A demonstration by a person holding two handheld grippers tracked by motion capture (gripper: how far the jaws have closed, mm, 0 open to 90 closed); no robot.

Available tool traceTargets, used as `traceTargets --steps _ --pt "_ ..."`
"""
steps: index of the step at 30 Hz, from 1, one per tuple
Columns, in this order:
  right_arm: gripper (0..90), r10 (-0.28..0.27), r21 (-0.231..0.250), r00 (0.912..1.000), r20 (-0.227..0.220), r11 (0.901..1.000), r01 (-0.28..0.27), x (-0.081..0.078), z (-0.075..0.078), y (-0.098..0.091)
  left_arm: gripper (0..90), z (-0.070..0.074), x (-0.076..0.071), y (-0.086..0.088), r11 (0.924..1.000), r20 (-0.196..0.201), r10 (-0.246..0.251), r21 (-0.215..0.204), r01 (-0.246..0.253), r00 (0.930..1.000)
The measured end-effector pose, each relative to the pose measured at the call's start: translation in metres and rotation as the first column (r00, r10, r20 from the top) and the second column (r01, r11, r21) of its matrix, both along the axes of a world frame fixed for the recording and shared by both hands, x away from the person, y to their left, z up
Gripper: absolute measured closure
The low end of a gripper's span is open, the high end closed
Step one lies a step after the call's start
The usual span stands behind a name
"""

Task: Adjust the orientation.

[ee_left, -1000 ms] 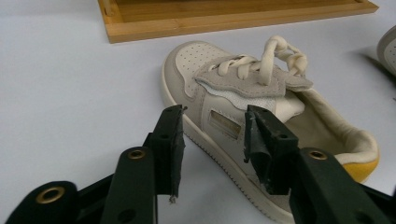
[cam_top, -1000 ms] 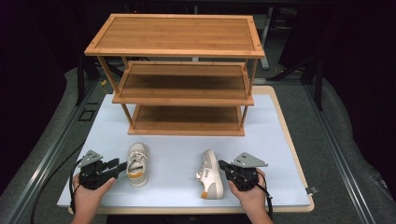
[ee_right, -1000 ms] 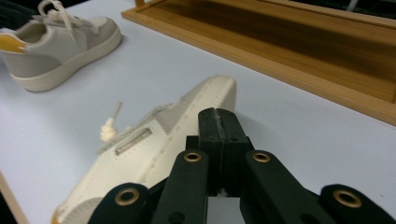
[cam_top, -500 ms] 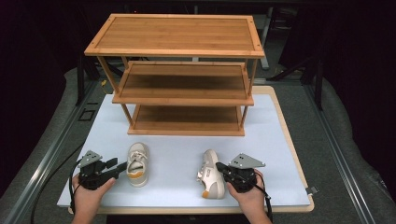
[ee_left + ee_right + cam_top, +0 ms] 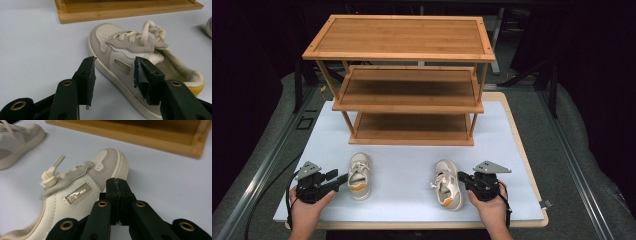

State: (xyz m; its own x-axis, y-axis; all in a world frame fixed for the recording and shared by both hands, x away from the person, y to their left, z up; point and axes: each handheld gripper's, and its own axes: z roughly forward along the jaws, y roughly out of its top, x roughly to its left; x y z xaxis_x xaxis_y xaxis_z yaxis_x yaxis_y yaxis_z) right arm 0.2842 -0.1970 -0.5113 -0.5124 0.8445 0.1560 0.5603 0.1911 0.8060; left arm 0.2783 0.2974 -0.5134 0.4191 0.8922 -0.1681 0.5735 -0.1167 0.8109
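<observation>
Two small cream shoes lie on the white counter in front of a three-tier wooden rack, toes toward the rack. The left shoe sits just beside the left gripper; the right shoe sits just beside the right gripper.

Left gripper: its jaws have just been opening and now stand wide. In the left gripper view the left gripper has one pad on the open counter side and the other over the shoe's side wall near the collar. The pads do not press on it, so nothing is held.

Right gripper: jaws closed pad to pad, nothing between them. In the right gripper view the right gripper has its tip right at the sole edge of the shoe near the toe; whether it touches I cannot tell.

Judgement on the step: likely picking up the shoes for the rack. For the left, ease forward until the pads straddle the side wall and collar, then close; avoid the loose laces. The right must open before it can grip; a shut tip only nudges the shoe and could turn it.
</observation>
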Motion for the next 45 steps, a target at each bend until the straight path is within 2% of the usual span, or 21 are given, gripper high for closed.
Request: traceTargets --steps 4,6,8,10,15,17,19,22,24,28,32,34,36,38,40,42,45 --pt "89.8 -0.039 -0.048 0.9963 -0.076 0.9982 0.036 0.009 -0.013 -0.008 50.6 0.002 -0.001 0.000 0.9998 0.015 -0.001 -0.022 0.001 0.9999" --pt "89.6 -0.047 -0.040 0.9936 -0.103 0.9983 0.044 0.011 -0.016 -0.010 49.5 0.003 -0.002 0.000 0.9991 0.020 -0.004 -0.041 0.004 0.9998" --pt "87.7 -0.044 -0.030 0.9930 -0.109 0.9987 0.041 0.011 -0.016 -0.011 48.1 0.003 -0.002 -0.001 0.9978 0.020 -0.015 -0.064 0.017 0.9997" --pt "83.3 -0.065 -0.047 0.9933 -0.095 0.9970 0.061 0.009 -0.013 -0.012 47.5 0.003 -0.002 -0.004 0.9973 0.018 -0.030 -0.066 0.031 0.9994" --pt "75.6 -0.092 0.005 0.9944 -0.053 0.9957 0.092 0.002 -0.003 -0.016 47.2 0.004 -0.004 -0.012 0.9950 0.006 -0.063 -0.076 0.064 0.9980" --pt "73.1 -0.088 0.050 0.9955 -0.036 0.9947 0.090 -0.002 0.002 -0.016 46.8 0.002 -0.003 -0.016 0.9957 -0.001 -0.069 -0.063 0.068 0.9976" --pt "71.4 -0.076 0.079 0.9968 -0.021 0.9938 0.078 -0.006 0.006 -0.016 46.6 0.001 -0.002 -0.018 0.9957 -0.004 -0.060 -0.072 0.059 0.9982" --pt "69.6 -0.063 0.070 0.9979 0.015 0.9957 0.062 -0.014 0.012 -0.012 45.2 -0.001 0.000 -0.019 0.9953 -0.008 -0.057 -0.079 0.056 0.9984" --pt "67.2 -0.034 0.076 0.9993 0.017 0.9966 0.032 -0.020 0.013 -0.011 44.5 -0.002 0.001 -0.019 0.9953 -0.014 -0.051 -0.083 0.050 0.9986" --pt "65.0 -0.007 0.058 0.9996 0.025 0.9983 0.006 -0.029 0.012 -0.006 45.2 -0.003 0.004 -0.022 0.9968 -0.019 -0.050 -0.063 0.048 0.9986" --pt "62.2 0.015 -0.008 0.9999 0.008 0.9999 -0.015 -0.028 0.006 0.002 46.1 -0.004 0.006 -0.025 0.9993 -0.014 -0.036 -0.015 0.036 0.9992" --pt "61.9 0.009 -0.035 0.9999 0.015 0.9994 -0.009 -0.027 0.005 0.004 46.4 -0.005 0.008 -0.026 0.9994 -0.019 -0.033 0.002 0.034 0.9993" --pt "61.9 -0.008 -0.037 0.9999 0.013 0.9993 0.009 -0.027 0.004 0.004 48.8 -0.007 0.009 -0.027 0.9993 -0.023 -0.030 0.024 0.030 0.9993" --pt "62.0 -0.008 -0.017 0.9999 0.010 0.9998 0.008 -0.026 0.004 0.003 49.5 -0.008 0.010 -0.027 0.9995 -0.025 -0.026 0.017 0.026 0.9994" --pt "62.4 -0.013 -0.007 0.9999 0.006 0.9999 0.013 -0.026 0.004 0.002 52.0 -0.008 0.010 -0.027 0.9992 -0.024 -0.019 0.034 0.020 0.9995" --pt "62.4 -0.016 -0.014 0.9998 0.010 0.9998 0.016 -0.027 0.004 0.003 55.5 -0.007 0.011 -0.027 0.9992 -0.031 -0.012 0.036 0.014 0.9994" --pt "60.3 -0.028 -0.052 0.9995 0.012 0.9982 0.029 -0.028 0.004 0.007 56.0 -0.007 0.012 -0.027 0.9990 -0.041 -0.017 0.040 0.019 0.9990"
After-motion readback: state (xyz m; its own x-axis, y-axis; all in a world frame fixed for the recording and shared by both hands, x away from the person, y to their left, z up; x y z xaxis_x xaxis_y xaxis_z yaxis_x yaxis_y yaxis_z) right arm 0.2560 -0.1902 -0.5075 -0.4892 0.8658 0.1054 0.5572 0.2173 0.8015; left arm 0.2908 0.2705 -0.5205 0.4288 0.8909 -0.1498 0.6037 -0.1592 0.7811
